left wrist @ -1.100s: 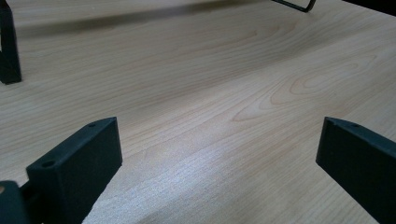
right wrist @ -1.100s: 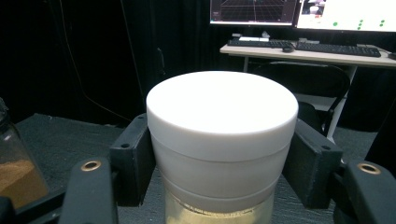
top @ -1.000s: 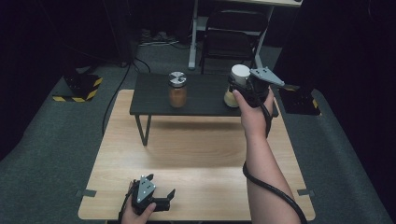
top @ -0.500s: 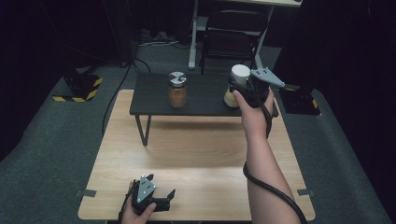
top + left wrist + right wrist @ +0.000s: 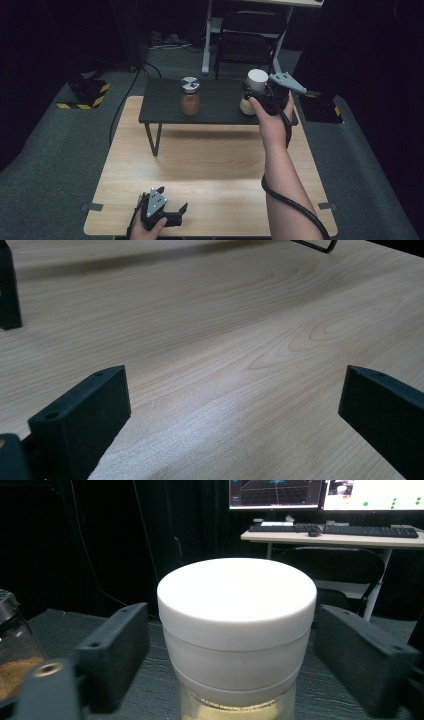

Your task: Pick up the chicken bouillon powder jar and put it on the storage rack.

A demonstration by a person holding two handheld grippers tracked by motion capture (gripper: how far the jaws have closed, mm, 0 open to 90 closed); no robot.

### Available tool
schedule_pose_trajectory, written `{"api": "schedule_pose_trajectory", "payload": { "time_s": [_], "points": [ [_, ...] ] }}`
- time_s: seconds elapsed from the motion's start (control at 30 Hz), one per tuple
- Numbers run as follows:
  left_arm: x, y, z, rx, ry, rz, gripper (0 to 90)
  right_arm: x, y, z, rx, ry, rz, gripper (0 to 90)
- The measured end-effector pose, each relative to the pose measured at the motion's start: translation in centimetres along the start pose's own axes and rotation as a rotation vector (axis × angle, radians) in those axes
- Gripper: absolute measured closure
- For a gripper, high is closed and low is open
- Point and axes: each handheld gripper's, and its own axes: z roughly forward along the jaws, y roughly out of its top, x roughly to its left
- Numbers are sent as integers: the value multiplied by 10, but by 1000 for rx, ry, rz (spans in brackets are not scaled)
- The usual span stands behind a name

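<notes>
On black shelf (image 5: 220, 102), right gripper (image 5: 232, 645) fingers flanking white-lidded jar (image 5: 236, 625), untouched

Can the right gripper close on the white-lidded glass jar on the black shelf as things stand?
Probably yes. The right gripper stands open with one jaw on each side of the white-lidded glass jar, and nothing lies between them.

1. Jar (image 5: 254, 92): white lid, pale yellow contents.
2. Second jar (image 5: 190, 96): silver lid, brown contents.
3. Shelf (image 5: 165, 102): black.
4. Desk (image 5: 210, 165): light wood grain.
5. Tools (image 5: 172, 216): black, grey plates.
6. Floor (image 5: 50, 165): grey carpet.
</notes>
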Motion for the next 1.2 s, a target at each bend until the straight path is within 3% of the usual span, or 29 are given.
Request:
{"api": "schedule_pose_trajectory", "payload": {
  "time_s": [0.17, 0.63, 1.2],
  "points": [
    [-1, 0, 0, 0, 0, 1, 6, 2, -2, -1, -5, -12, 8, 0],
    [-2, 0, 0, 3, -4, 11, 6, 1, -9, -22, -27, 17, 2, 0],
    [-3, -1, -1, -1, -7, 9, 6, 0, -30, -49, -41, 49, -16, 0]
  ]
}}
